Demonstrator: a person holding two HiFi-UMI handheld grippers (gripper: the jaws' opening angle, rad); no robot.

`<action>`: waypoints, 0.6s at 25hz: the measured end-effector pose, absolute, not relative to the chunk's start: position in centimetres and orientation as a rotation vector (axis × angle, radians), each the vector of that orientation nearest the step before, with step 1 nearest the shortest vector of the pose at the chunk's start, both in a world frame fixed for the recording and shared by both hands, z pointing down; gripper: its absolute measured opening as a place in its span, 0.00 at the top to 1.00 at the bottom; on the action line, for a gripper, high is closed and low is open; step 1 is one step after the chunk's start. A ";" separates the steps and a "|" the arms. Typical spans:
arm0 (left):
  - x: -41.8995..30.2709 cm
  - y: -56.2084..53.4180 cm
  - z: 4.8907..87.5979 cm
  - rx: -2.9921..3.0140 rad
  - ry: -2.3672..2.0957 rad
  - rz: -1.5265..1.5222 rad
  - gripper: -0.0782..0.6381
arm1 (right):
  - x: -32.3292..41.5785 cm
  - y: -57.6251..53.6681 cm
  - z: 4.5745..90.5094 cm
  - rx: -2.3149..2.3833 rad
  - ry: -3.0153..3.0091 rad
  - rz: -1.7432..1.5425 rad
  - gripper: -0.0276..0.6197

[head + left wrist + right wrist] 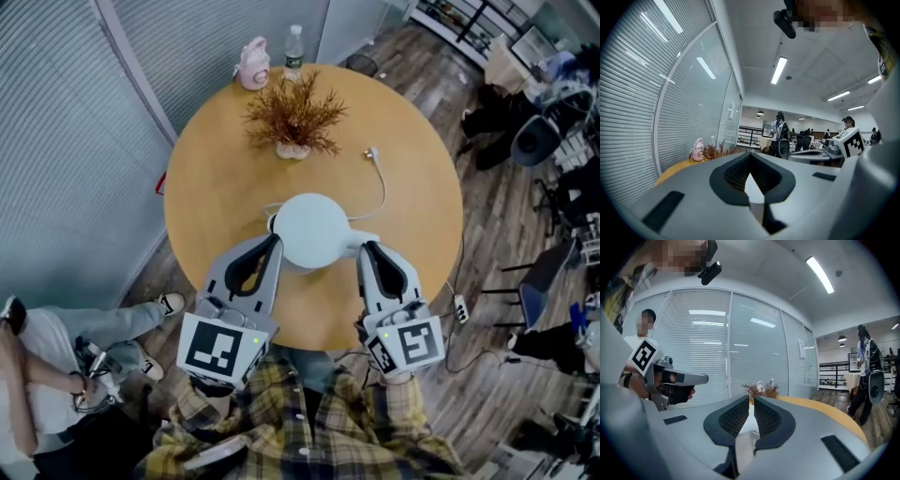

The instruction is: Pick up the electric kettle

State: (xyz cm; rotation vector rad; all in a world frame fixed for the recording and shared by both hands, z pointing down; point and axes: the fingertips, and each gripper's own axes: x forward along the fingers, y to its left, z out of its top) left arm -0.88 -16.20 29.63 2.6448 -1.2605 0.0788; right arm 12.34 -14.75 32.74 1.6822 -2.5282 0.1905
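Kettle (309, 230) toward tabletop's (216, 187) near edge | rigid, smooth, probably heavy if filled | take handle (352, 241) on its right | your 2 grippers: left gripper (275, 237) closed, right gripper (366, 246) closed, holding nothing

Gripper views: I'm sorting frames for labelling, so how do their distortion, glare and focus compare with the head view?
Left gripper view: strong fisheye, dark corners, blinds bowed, ceiling strip light blown out. Right gripper view: same fisheye, lamp reflections streak the glass wall. Head view: even light, sharp, white kettle slightly washed out on the table.
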 end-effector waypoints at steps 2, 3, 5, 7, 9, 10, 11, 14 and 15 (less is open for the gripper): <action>-0.8 -16.4 29.9 2.644 -1.257 0.084 0.89 | 13.0 -14.7 33.3 1.701 -2.502 0.195 0.90; -0.8 -16.7 30.1 2.642 -1.256 0.086 0.89 | 13.3 -14.9 33.6 1.711 -2.491 0.196 0.90; -0.6 -17.6 30.6 2.638 -1.255 0.083 0.89 | 14.0 -15.6 34.4 1.720 -2.475 0.202 0.84; -0.5 -18.2 31.1 2.627 -1.254 0.079 0.89 | 14.7 -15.9 35.2 1.720 -2.459 0.214 0.77; -0.5 -18.3 31.4 2.620 -1.259 0.084 0.89 | 15.3 -15.6 35.8 1.719 -2.434 0.217 0.73; -0.5 -18.4 31.5 2.618 -1.264 0.089 0.89 | 15.5 -15.5 36.2 1.721 -2.420 0.219 0.70; -0.6 -18.4 31.7 2.612 -1.267 0.095 0.89 | 15.8 -15.5 36.6 1.725 -2.409 0.224 0.67; -0.8 -18.6 32.5 2.598 -1.271 0.113 0.89 | 16.3 -15.3 38.0 1.735 -2.386 0.255 0.62; -0.8 -18.7 32.6 2.598 -1.273 0.116 0.89 | 16.5 -15.2 38.5 1.732 -2.378 0.268 0.61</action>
